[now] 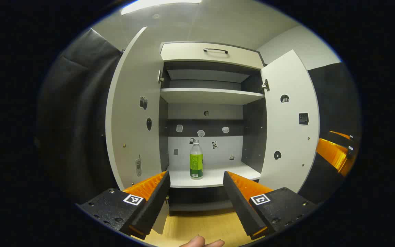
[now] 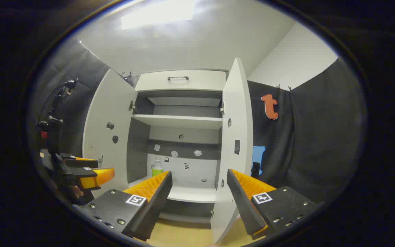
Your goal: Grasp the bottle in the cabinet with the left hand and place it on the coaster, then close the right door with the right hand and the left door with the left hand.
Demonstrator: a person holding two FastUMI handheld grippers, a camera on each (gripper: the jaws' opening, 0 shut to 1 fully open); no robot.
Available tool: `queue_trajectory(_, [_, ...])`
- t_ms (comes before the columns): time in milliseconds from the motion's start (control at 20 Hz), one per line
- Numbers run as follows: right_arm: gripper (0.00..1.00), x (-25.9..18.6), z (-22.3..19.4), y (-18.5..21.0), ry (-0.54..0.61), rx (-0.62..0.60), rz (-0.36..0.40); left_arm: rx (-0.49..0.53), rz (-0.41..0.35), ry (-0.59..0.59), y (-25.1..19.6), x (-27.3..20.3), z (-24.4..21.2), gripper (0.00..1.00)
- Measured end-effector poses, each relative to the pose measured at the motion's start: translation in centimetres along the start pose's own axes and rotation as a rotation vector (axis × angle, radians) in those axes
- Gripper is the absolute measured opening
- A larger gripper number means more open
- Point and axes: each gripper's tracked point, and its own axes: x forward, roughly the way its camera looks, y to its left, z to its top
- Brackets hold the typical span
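White board makes up the cabinet [image 1: 211,51], the biggest thing ahead of me, with both doors swung wide: the left door [image 1: 132,113] and the right door [image 1: 291,120]. A drawer with a dark handle [image 1: 215,50] tops it, and one shelf [image 1: 211,95] crosses the middle, bare as far as I can see. On the cabinet floor stands the bottle [image 1: 196,160], upright, long axis vertical, green label, pale cap, nothing else beside it.

My left gripper [image 1: 195,192] is spread wide and holds nothing. The bottle lies straight ahead of it, between the lines of its two fingers but well beyond their tips, so I judge a plain forward reach will bring it between them.

My right gripper [image 2: 199,195] is likewise spread and empty, aimed near the right door's edge [image 2: 233,144], off to the side of the bottle [image 2: 156,167]. The left is the nearer one, I judge.

I cannot find the coaster from here.
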Motion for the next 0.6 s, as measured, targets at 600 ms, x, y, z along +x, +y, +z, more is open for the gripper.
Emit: queue_trajectory(600, [0.97,0.25,-0.96,-0.07,0.003,0.018,0.011,0.021,0.016,-0.003,0.54,0.83,-0.78,0.98])
